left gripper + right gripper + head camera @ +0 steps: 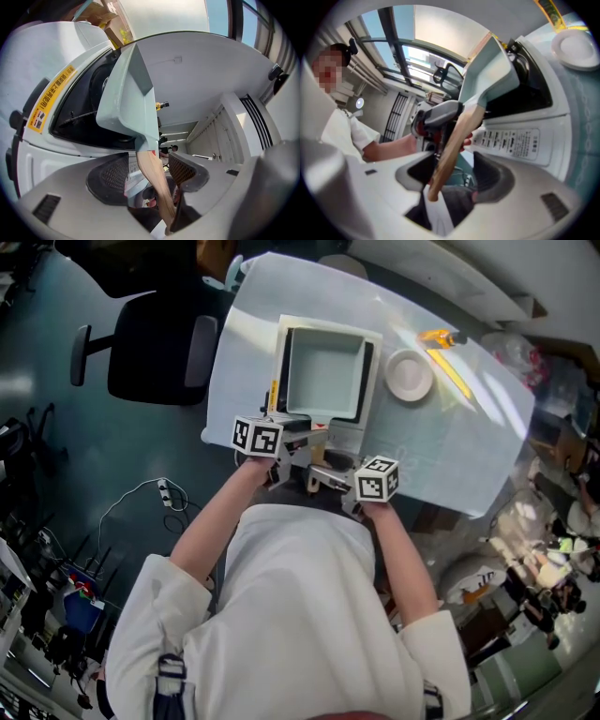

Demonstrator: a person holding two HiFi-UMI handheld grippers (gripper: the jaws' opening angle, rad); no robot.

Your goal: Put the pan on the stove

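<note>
Now that the table (469,427) carries the white stove (284,362) with the empty pan (323,371) sitting on it, note the pan's wooden handle (154,180) running straight back toward you. Your left gripper (147,173) and right gripper (457,176) are equally near, jaws spread wide around that handle, gripping nothing. The small plate (409,375) beside the stove is empty too.

One pan (323,371), one stove (330,327), one plate (409,375) and one yellow tool (441,337) on the one table (469,446) — the tool at its far edge. Two grippers — a left gripper (149,172) and a right gripper (454,174). One chair (155,357), one power strip (167,491).
</note>
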